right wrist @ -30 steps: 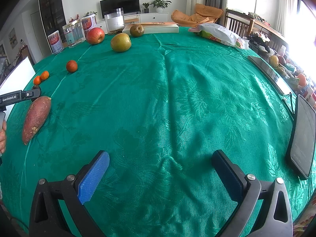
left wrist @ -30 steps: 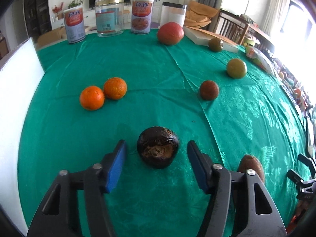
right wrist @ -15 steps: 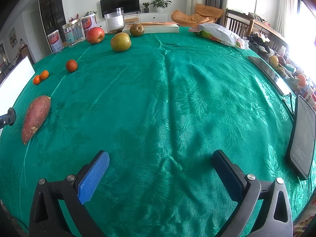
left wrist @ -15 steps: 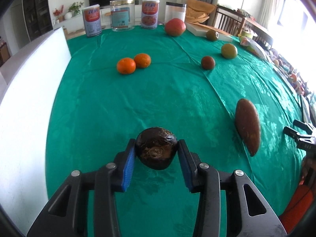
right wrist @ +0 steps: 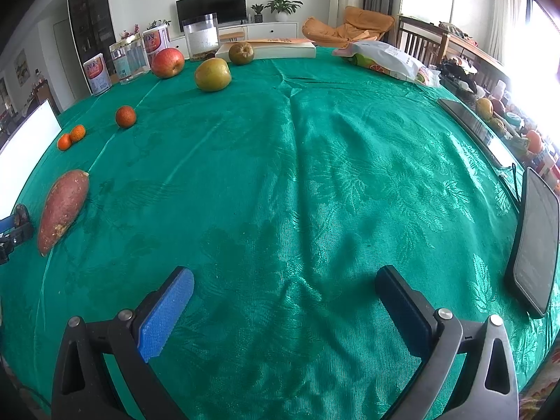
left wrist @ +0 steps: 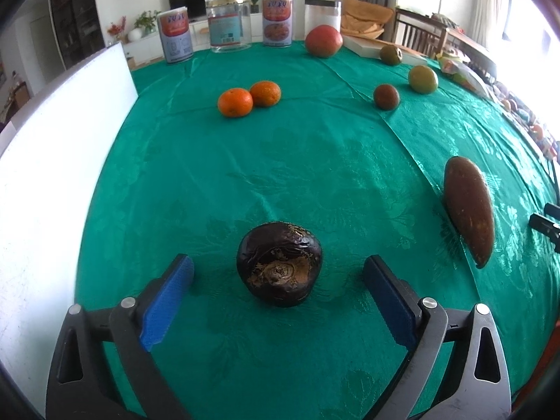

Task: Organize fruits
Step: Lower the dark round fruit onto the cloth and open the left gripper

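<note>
Table: we saw a table (right wrist: 315, 175) under a shiny green patterned cloth, with daylight glaring in from the window side.
Room: behind it stood a dark television (right wrist: 210, 8), potted plants, a white cabinet and wooden chairs.
Far edge: three tins and jars (left wrist: 227, 22) stood in a row, next to a red apple (left wrist: 323, 40) and a flat white box (left wrist: 374, 46).
Fruit: two oranges (left wrist: 248, 97) lay touching each other; a small brown fruit (left wrist: 385, 96) and a green pear (left wrist: 422, 79) sat near one another, farther right.
Sweet potato: a long sweet potato (left wrist: 469, 210) lay on the cloth, well apart to the right of the left tongs.
Dark fruit: a wrinkled dark fruit (left wrist: 279, 267) rested on the cloth between the pads, touching neither.
Left tongs: our left tongs (left wrist: 278, 274) pointed steeply down, jaws opening wide and released from the fruit.
Right tongs: our right tongs (right wrist: 285, 285) hung spread wide over bare cloth, holding nothing.
Right side: a dark tablet (right wrist: 535, 241) lay near the table edge.
</note>
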Motion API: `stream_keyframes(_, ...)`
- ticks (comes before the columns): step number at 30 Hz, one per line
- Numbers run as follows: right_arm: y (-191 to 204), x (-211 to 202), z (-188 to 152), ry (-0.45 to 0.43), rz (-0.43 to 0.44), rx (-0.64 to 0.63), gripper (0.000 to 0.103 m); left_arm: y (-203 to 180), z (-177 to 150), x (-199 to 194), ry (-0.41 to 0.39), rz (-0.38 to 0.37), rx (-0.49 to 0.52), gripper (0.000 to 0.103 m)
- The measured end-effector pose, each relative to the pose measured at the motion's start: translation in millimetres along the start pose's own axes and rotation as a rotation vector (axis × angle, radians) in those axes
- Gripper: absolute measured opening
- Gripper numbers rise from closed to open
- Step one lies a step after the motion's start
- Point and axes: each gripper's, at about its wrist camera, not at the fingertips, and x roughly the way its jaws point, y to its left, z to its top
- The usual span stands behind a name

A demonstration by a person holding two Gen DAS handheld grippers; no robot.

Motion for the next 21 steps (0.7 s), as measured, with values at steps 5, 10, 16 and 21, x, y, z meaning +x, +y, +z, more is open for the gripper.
stream_keyframes(5, 0.2, 0.1, 0.1, 0.0, 0.0, 0.0, 0.103, -1.0, 0.2, 0.1, 0.003, 0.003, 0.001, 0.101)
stream_keyframes(10, -0.2, 0.0, 0.0, 0.0, -0.001, 0.0, 0.103, -1.1, 0.2, 0.1, 0.003, 0.003, 0.001, 0.102)
stream_keyframes(16, -0.2, 0.0, 0.0, 0.0, -0.001, 0.0, 0.103, -1.2, 0.3, 0.2, 0.003, 0.003, 0.001, 0.102)
stream_keyframes(21, -0.3, 0.0, 0.0, 0.0, -0.001, 0.0, 0.103, -1.2, 0.3, 0.3, 0.003, 0.003, 0.001, 0.102)
